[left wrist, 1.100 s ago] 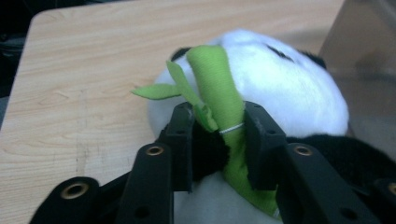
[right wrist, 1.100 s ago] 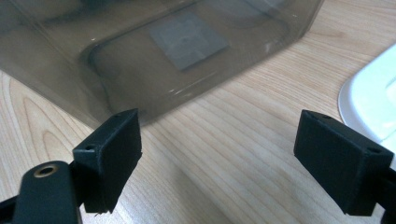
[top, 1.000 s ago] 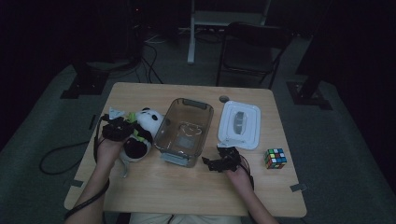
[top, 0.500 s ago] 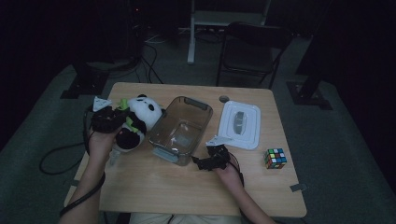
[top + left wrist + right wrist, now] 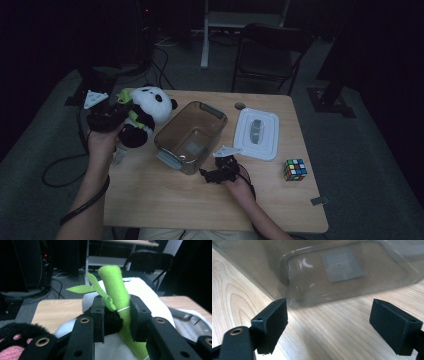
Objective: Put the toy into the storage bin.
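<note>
Toy: black-and-white plush panda with a green felt bamboo stalk [image 5: 115,293] – held above the table's left edge, beside the clear plastic bin [image 5: 192,135].
Left gripper [image 5: 116,317]: jaws clamped on the panda's black paw and bamboo stalk.
Right gripper [image 5: 332,317]: jaws spread wide, holding nothing – low over the wooden table [image 5: 175,200], facing the bin.
Beyond: white lid [image 5: 257,133]; multicoloured puzzle cube [image 5: 294,169].
</note>
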The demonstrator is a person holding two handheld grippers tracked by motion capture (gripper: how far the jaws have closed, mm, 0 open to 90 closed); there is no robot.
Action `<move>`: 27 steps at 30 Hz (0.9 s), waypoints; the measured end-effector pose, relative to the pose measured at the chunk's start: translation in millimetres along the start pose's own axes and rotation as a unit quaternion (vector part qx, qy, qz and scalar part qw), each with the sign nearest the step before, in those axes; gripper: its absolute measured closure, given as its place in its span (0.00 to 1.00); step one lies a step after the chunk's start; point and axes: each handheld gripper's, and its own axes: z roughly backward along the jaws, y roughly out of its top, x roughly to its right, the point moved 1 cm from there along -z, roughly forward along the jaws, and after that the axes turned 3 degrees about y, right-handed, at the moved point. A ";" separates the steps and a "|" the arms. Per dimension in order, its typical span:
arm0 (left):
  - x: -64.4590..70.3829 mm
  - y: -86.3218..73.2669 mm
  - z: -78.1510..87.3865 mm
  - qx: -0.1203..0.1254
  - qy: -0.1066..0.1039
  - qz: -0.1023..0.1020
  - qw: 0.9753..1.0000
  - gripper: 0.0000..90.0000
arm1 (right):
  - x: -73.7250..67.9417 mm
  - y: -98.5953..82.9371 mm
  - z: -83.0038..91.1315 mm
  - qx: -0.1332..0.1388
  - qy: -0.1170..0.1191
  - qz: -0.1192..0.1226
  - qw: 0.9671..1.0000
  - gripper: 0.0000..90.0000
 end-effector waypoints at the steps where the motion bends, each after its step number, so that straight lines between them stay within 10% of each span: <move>1: 3.8 2.8 0.3 0.003 -0.002 -0.001 1.000 0.78 | 0.7 -0.7 1.8 0.000 -0.001 -0.001 1.000 0.16; 14: 69.6 28.8 -17.2 0.015 -0.067 -0.013 0.998 0.78 | 9.5 -6.7 15.3 0.012 -0.007 -0.014 1.000 0.16; 27: 118.0 11.5 -55.8 -0.020 -0.087 -0.023 0.996 0.78 | 13.2 -10.2 18.1 0.014 -0.011 -0.015 1.000 0.16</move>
